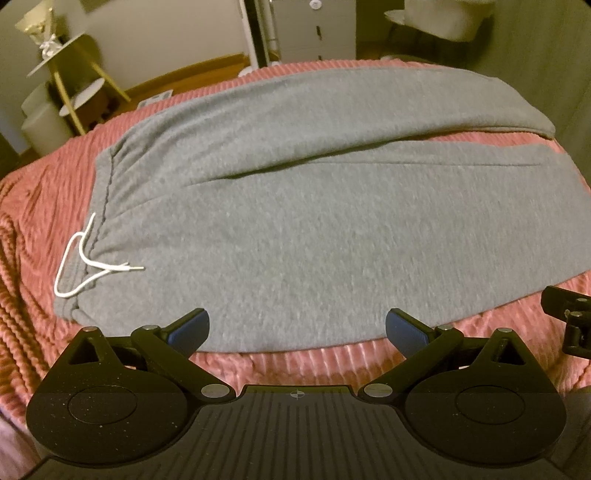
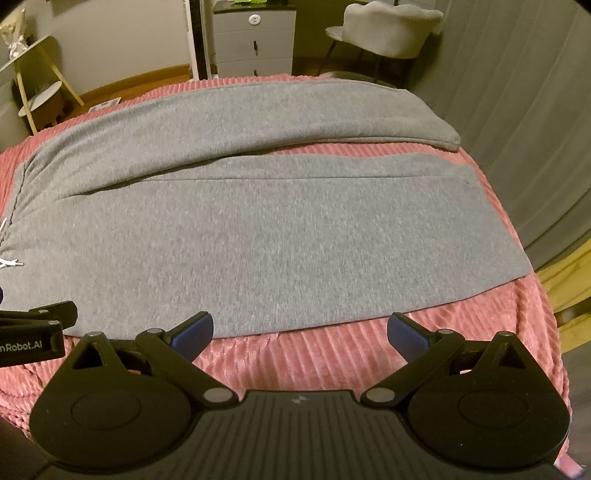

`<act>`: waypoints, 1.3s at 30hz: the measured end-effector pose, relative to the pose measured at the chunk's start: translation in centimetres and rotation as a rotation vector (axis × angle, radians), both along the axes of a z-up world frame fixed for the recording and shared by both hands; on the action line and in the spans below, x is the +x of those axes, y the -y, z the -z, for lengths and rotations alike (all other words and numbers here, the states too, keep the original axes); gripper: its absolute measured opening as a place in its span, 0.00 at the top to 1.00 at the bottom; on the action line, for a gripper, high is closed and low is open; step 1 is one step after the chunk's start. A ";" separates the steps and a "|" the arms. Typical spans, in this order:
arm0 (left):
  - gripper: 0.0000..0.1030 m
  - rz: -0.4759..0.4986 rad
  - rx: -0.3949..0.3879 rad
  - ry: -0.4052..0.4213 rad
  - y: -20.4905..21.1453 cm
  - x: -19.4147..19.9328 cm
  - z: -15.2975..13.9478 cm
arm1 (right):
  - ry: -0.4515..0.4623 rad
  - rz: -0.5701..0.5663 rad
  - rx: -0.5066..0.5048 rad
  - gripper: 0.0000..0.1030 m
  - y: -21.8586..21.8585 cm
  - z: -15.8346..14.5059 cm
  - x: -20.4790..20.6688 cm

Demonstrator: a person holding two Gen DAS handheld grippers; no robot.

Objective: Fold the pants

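Grey sweatpants point(image 1: 295, 229) lie flat on a pink ribbed blanket point(image 1: 37, 229), waistband to the left with a white drawstring point(image 1: 85, 258), both legs running right, one behind the other. My left gripper point(image 1: 297, 328) is open and empty, just above the near edge of the pants by the waist. My right gripper point(image 2: 300, 332) is open and empty above the near edge of the near leg point(image 2: 295, 240). The far leg's cuff point(image 2: 448, 138) lies at the back right. The right gripper's side shows in the left wrist view point(image 1: 569, 321), the left gripper's in the right wrist view point(image 2: 37, 328).
The blanket point(image 2: 332, 354) covers a bed whose edges drop off near and right. A gold side table point(image 1: 70, 74) stands back left, a grey drawer unit point(image 2: 255, 40) and a pale chair point(image 2: 391, 29) behind the bed, a grey curtain point(image 2: 517, 110) to the right.
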State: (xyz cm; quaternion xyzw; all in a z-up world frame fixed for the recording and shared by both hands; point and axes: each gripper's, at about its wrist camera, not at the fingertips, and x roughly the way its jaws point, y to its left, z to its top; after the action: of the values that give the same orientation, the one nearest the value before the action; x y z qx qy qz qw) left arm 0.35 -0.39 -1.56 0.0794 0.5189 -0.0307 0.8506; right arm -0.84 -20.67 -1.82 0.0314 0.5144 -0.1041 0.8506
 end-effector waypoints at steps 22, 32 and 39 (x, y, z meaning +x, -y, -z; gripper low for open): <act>0.00 0.000 -0.003 -0.027 0.2 0.4 0.3 | -0.004 -0.021 -0.026 0.03 -0.7 0.0 0.1; 0.00 0.002 0.002 -0.042 0.4 0.7 0.7 | -0.010 -0.026 -0.031 0.03 -0.7 0.2 0.3; 0.00 0.006 0.006 -0.053 0.5 1.0 1.1 | -0.016 -0.022 -0.033 0.03 -0.6 0.5 0.5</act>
State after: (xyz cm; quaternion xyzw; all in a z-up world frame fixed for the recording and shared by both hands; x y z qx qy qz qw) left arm 1.35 -0.84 -2.71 0.0825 0.5410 -0.0337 0.8363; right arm -0.30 -20.02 -2.27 0.0109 0.5197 -0.1034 0.8480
